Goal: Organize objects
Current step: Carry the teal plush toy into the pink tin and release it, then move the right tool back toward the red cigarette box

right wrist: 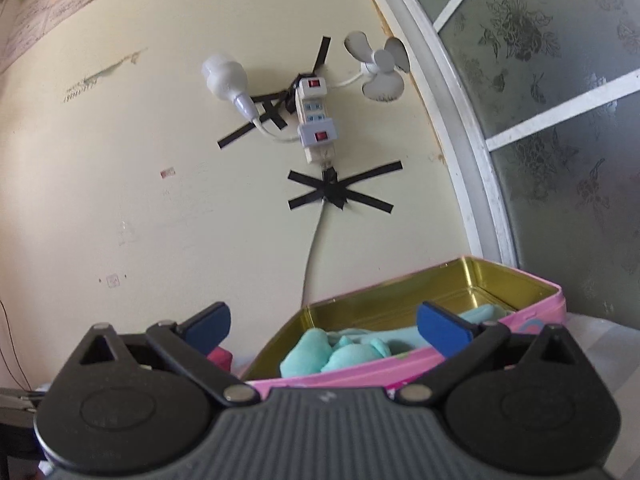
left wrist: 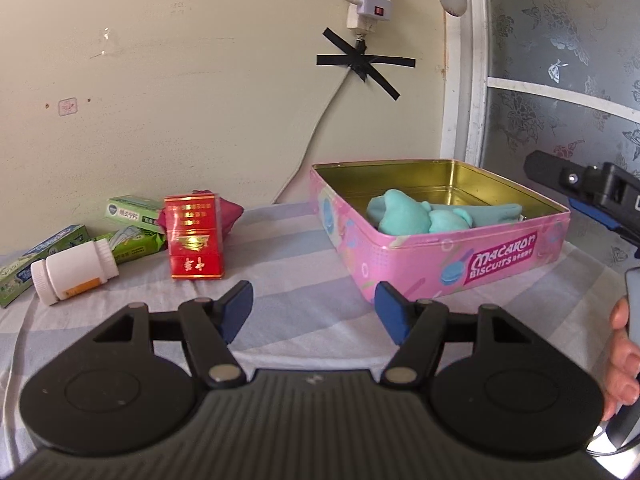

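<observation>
A pink macaron biscuit tin point(left wrist: 460, 256) stands lidless on the striped cloth, with rolled turquoise socks point(left wrist: 416, 218) inside. Left of it stand a red cigarette pack point(left wrist: 195, 238), a white pill bottle point(left wrist: 74, 272) on its side, green boxes point(left wrist: 132, 224) and a dark pink pouch point(left wrist: 224, 216). My left gripper point(left wrist: 314, 312) hovers open over the cloth in front of the tin, nothing between its blue pads. My right gripper point(right wrist: 324, 326) is open wide just before the tin point(right wrist: 532, 312), above the socks point(right wrist: 340, 354), holding nothing. It shows at the right edge of the left wrist view as the right gripper point(left wrist: 592, 196).
A cream wall point(left wrist: 200, 100) rises behind the table with a taped power strip point(left wrist: 366, 0), a cable, a bulb point(right wrist: 226, 78) and a small white fan point(right wrist: 380, 68). A frosted patterned window point(left wrist: 560, 80) stands at the right. A hand point(left wrist: 624, 356) holds a device at the right edge.
</observation>
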